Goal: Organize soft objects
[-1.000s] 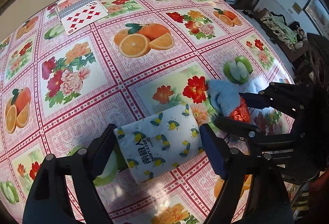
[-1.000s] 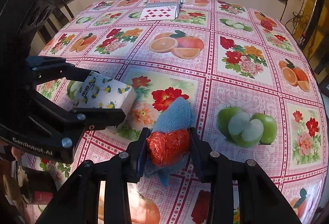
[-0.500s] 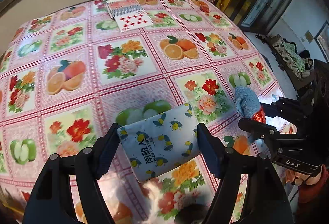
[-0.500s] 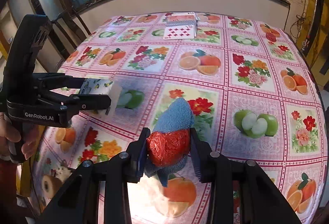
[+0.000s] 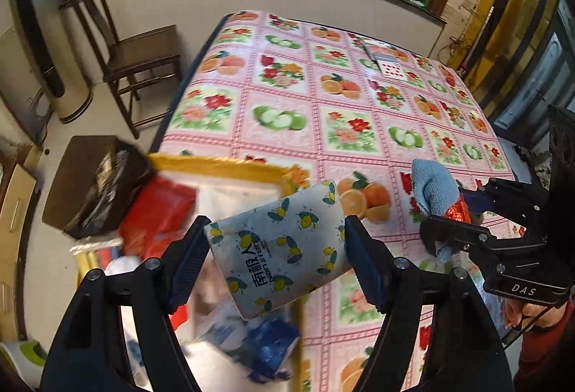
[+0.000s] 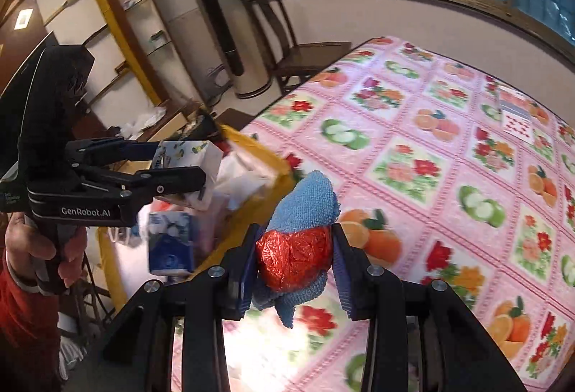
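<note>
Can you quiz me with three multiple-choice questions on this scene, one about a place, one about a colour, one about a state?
1. Where do the fanned playing cards lie?
A. At the far end of the fruit-and-flower tablecloth
B. In the yellow-rimmed box
C. On the wooden chair

2. What colour is the crinkled foil ball in the right tool?
A. Green
B. Red
C. Silver

3. What is the state of the left tool?
A. Open and empty
B. Shut on a blue cloth
C. Shut on the white tissue pack with a bee print

Answers:
1 A: the cards rest on the cloth near the far edge.
2 B: the foil is shiny red, with a blue terry cloth bunched behind it.
3 C: both fingers press the pack's sides, above the yellow-rimmed box.
</note>
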A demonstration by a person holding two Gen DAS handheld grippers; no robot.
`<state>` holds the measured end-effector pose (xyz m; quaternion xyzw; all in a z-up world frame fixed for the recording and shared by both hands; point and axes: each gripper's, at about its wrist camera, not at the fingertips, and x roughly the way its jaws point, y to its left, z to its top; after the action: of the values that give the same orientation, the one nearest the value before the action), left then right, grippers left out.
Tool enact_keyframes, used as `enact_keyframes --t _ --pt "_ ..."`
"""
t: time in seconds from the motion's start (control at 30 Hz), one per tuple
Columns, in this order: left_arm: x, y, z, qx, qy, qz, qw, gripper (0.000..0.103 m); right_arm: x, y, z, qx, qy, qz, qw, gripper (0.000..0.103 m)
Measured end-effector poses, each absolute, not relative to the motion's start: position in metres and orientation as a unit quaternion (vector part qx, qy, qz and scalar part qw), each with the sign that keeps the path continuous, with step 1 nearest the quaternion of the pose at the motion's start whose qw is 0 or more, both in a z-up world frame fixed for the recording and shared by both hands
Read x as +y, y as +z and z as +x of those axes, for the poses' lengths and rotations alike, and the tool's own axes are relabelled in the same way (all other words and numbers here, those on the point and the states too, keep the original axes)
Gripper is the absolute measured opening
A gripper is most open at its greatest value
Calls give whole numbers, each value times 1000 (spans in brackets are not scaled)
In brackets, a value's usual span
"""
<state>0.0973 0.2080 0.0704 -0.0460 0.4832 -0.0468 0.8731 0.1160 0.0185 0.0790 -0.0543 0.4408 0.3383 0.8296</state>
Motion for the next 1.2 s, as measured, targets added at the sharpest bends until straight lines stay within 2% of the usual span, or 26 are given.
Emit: enact_keyframes --t 0.23,0.43,0.77,1.1,1.13,1.2 --pt "273 45 39 480 23 -87 872 74 141 57 73 456 402 -71 791 38" --pt "298 23 19 479 64 -105 869 74 191 41 60 461 406 -86 785 38" --pt "296 15 5 461 90 -79 879 75 198 16 97 479 364 -89 794 39" --pt "272 6 -14 463 76 -77 880 75 200 6 94 494 375 -93 779 42" --pt "271 5 -16 463 74 -78 880 75 199 9 92 490 377 -89 781 42" --pt "270 4 -20 462 74 -82 880 75 196 17 87 478 383 -86 786 50"
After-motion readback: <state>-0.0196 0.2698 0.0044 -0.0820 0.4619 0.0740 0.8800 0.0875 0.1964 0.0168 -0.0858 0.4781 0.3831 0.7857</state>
